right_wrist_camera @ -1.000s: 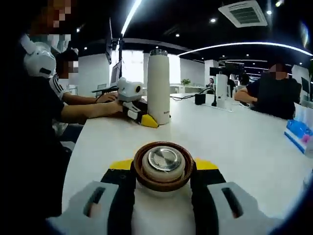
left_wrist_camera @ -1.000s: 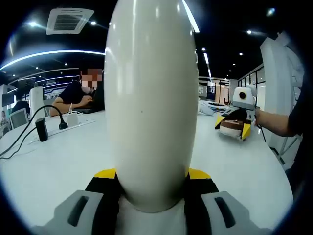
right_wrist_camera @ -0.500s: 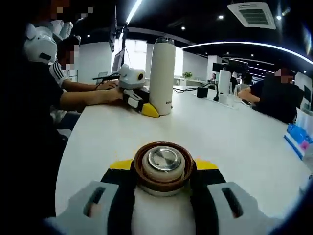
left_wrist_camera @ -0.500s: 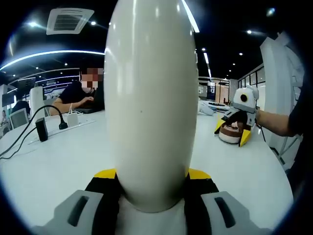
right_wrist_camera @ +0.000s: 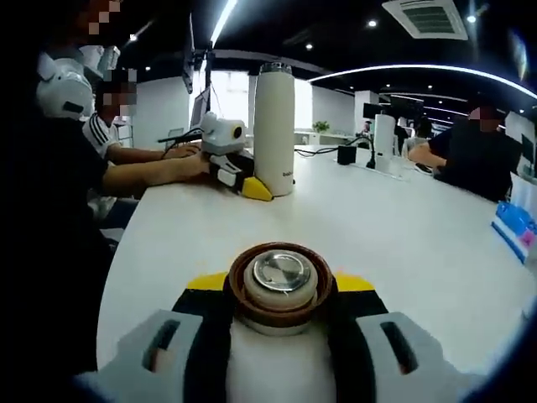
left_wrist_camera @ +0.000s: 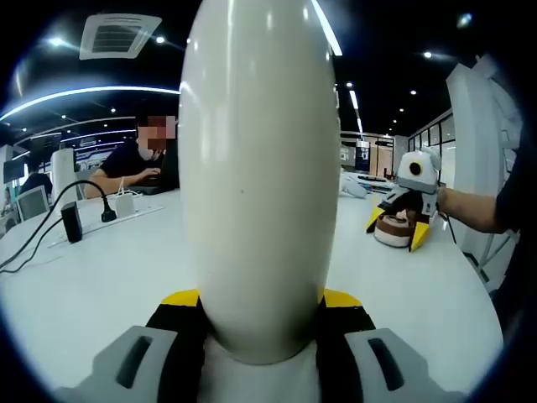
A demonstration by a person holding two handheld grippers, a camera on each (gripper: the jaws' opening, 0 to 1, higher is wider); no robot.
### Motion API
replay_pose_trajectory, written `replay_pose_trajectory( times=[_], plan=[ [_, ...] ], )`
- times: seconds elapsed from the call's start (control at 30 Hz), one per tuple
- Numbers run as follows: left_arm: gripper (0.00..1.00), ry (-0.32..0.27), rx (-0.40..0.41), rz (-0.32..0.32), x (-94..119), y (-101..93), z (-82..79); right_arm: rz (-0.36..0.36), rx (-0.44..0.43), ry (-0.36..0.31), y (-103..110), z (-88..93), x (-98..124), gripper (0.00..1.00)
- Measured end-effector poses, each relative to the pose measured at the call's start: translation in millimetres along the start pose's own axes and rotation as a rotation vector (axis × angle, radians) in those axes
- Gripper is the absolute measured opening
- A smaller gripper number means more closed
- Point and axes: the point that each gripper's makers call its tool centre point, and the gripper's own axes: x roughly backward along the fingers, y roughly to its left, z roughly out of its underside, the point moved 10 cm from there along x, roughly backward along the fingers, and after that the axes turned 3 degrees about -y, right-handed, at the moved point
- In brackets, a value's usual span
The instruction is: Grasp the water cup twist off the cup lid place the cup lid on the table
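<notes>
Lid (right_wrist_camera: 279, 287) removal had already been completed: the brown-rimmed cup lid, with its metal inner face turned toward the camera, was seen clenched between the jaws of the right gripper (right_wrist_camera: 279, 315) at 6 o'clock in the right gripper view, held just above the white table (right_wrist_camera: 403, 227). Over the last second this gripper had been swung a little, so that the white water cup (right_wrist_camera: 274, 130) drifted slightly around 12 o'clock while the grip on the lid stayed the same. In the left gripper view, the cup (left_wrist_camera: 256, 168) was held fast at its base by the left gripper (left_wrist_camera: 256, 315), upright on the table and unmoved, and the right gripper (left_wrist_camera: 403, 220) with the lid was seen at 3 o'clock, tilted and lowered close to the tabletop compared with a second before. By that reading, only the setting-down and release of the lid was judged to remain; whether the lid was touching the surface could not be told.
</notes>
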Motion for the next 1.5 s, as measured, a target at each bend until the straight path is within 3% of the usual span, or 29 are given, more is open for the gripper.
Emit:
replay_pose_trajectory(
  times=[0.27, 0.6, 0.83, 0.93, 1.1, 1.27, 1.5],
  plan=[
    [0.52, 0.0, 0.002, 0.002, -0.3, 0.3, -0.1, 0.008, -0.006, 0.004, -0.4, 0.1, -1.3, 0.5],
    [0.53, -0.001, -0.004, 0.002, -0.4, 1.3, 0.1, 0.016, -0.008, 0.017, -0.1, 0.0, -0.2, 0.63],
    [0.76, -0.006, -0.031, 0.053, -2.6, -5.4, -0.5, 0.047, -0.004, 0.017, 0.4, -1.5, 12.1, 0.66],
    [0.84, 0.019, -0.025, 0.102, -2.5, -7.6, 0.0, 0.059, 0.013, 0.033, 1.1, -3.7, 18.5, 0.66],
    [0.86, 0.067, -0.024, 0.115, 12.7, -9.9, 2.0, 0.061, 0.043, 0.038, 4.4, -15.0, 30.1, 0.66],
    [0.85, 0.105, -0.028, 0.093, 41.1, -8.8, 4.2, 0.045, 0.072, 0.042, 5.2, -26.3, 33.7, 0.66],
    [0.83, 0.136, -0.071, 0.068, 77.8, -1.6, -6.5, -0.01, 0.13, 0.1, 6.9, -45.7, 29.1, 0.66]
  ],
)
